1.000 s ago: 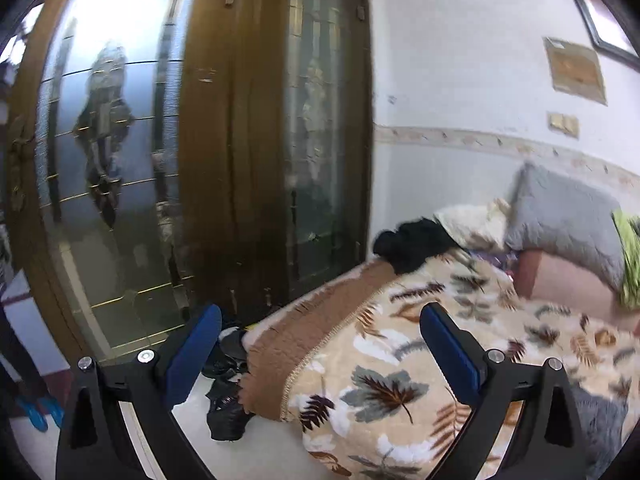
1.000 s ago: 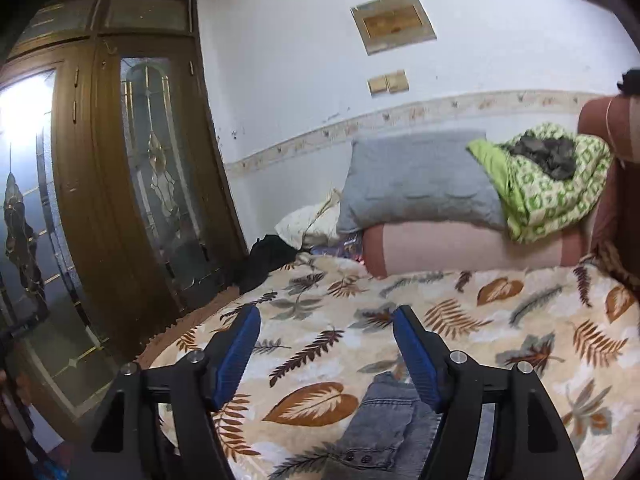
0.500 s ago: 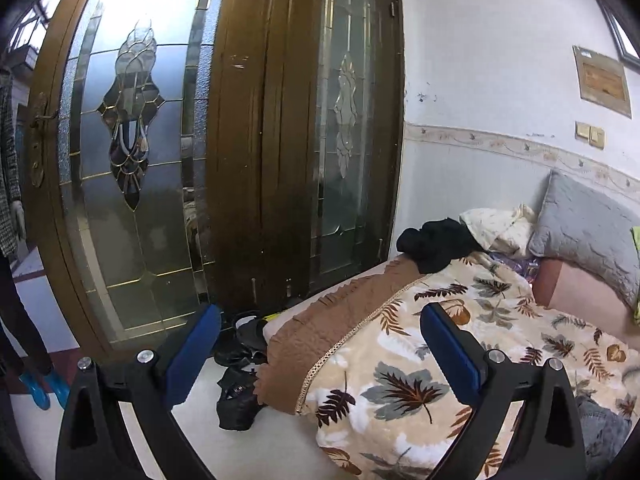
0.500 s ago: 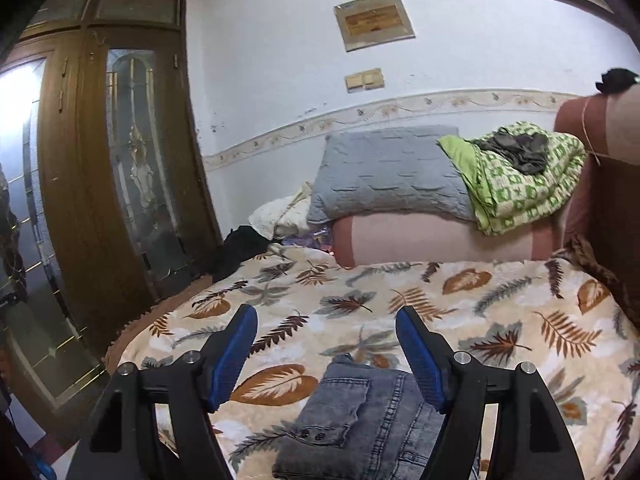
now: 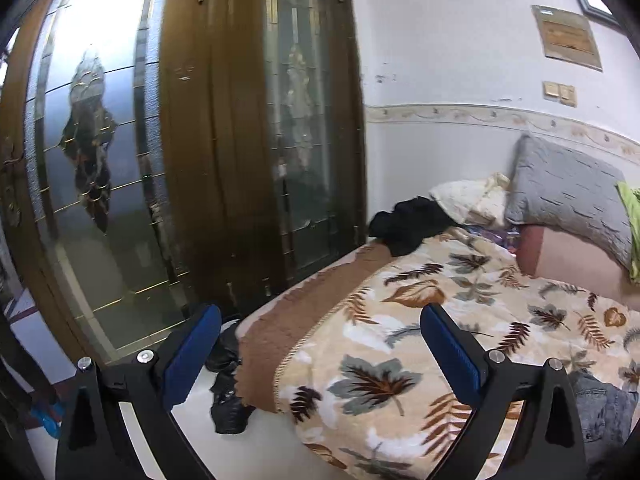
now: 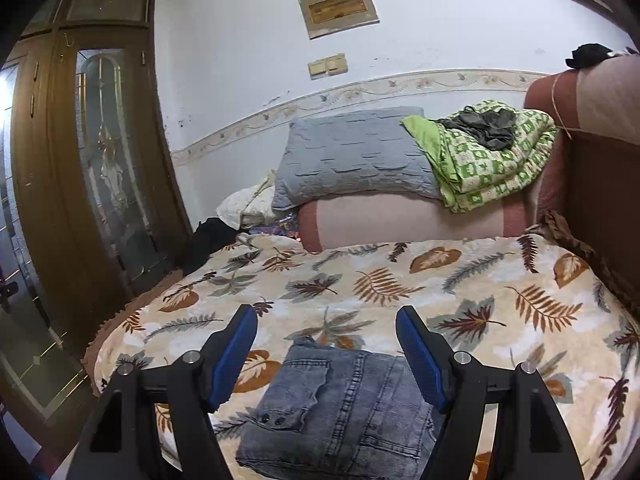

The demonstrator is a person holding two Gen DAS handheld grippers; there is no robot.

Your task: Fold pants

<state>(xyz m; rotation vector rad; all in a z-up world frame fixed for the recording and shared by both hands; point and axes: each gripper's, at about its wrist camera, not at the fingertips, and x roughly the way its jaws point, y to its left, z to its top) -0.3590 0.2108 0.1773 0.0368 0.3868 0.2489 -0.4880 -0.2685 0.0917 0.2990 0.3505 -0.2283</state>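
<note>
While raised over bed: both grippers, nothing gripped.
Left gripper: jaws spread wide, empty; blue pads touching nothing; aimed past the blanket corner toward the door.
Right gripper: jaws spread wide, empty; pads either side of the pants in view, above the cloth, no contact seen.
Pants: grey-blue denim, folded into a compact rectangular stack; flat on the blanket near its front edge; pocket flap with two studs uppermost, seam stitching visible. Edge of same denim at lower right of left view.
Blanket: fleecy, cream ground, brown and grey leaf print, brown fringed border; covers the bed.
Behind blanket: grey quilted pillow on a pink-and-cream bolster; green-and-white checked quilt, folded, overlapping the pillow's right end, dark garment on top.
Left of blanket: black cloth bunched at far corner; wooden door with leaded patterned glass; dark shoes on pale floor beside the near corner.
Writing: framed plaque on wall above pillow, text too small to read; double switch below it.
</note>
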